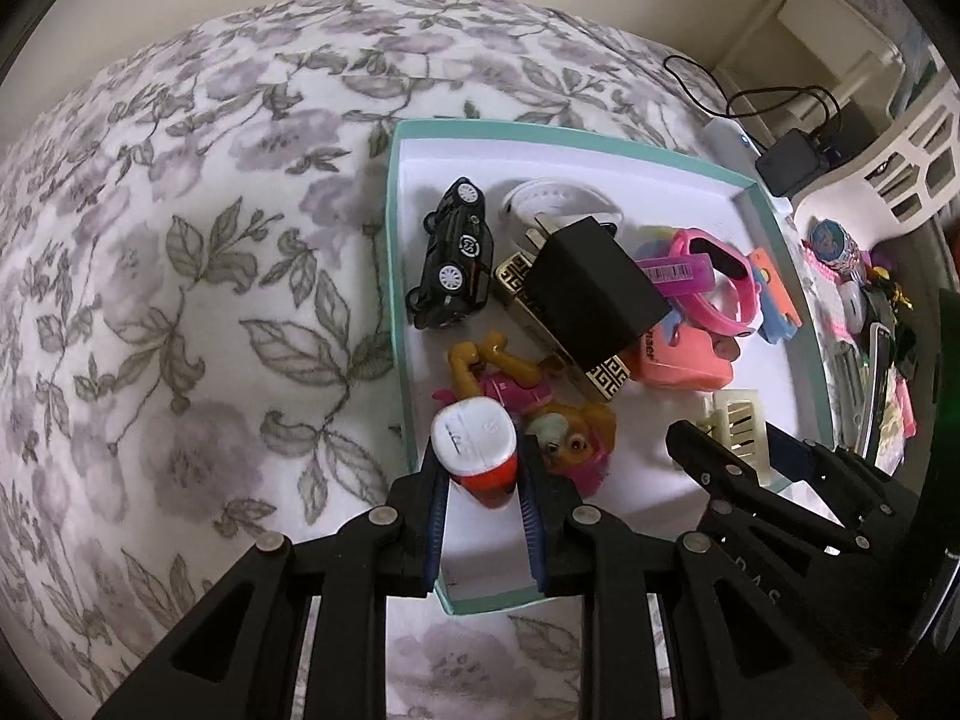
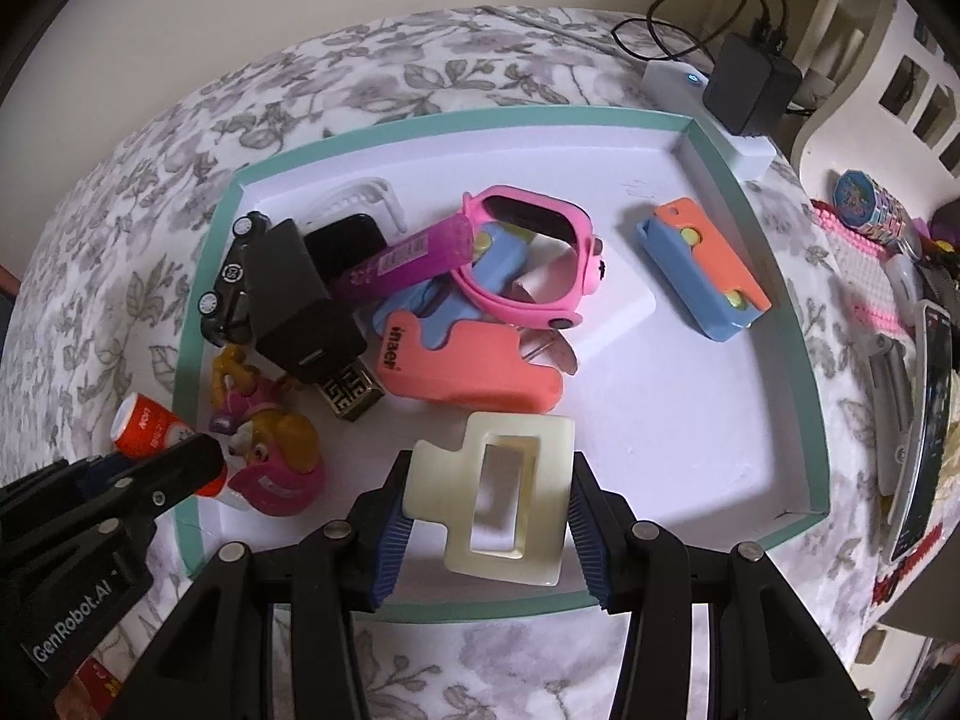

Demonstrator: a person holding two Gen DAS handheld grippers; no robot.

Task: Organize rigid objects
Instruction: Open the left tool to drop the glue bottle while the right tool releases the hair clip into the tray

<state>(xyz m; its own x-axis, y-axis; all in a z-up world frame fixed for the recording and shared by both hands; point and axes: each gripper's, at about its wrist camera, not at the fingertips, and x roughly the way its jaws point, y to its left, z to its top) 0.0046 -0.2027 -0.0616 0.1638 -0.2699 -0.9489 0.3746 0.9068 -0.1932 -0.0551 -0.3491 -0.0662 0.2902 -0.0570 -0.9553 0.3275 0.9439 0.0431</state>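
Observation:
A teal-rimmed white tray (image 1: 393, 228) (image 2: 708, 144) lies on a floral bedspread. My left gripper (image 1: 480, 468) is shut on a small red bottle with a white cap (image 1: 477, 438), held at the tray's near left edge; the bottle also shows in the right wrist view (image 2: 147, 423). My right gripper (image 2: 489, 504) is shut on a cream hair claw clip (image 2: 498, 498), held over the tray's near edge; the clip shows in the left wrist view (image 1: 741, 420). Beside the bottle lies a toy dog in pink (image 1: 540, 414) (image 2: 270, 456).
In the tray lie a black toy car (image 1: 453, 252), a black charger (image 1: 594, 294), a pink watch (image 2: 528, 258), a coral case (image 2: 468, 366) and a blue-orange toy (image 2: 702, 270). A power strip with adapter (image 2: 750, 84) sits behind. Clutter (image 2: 918, 408) lines the right.

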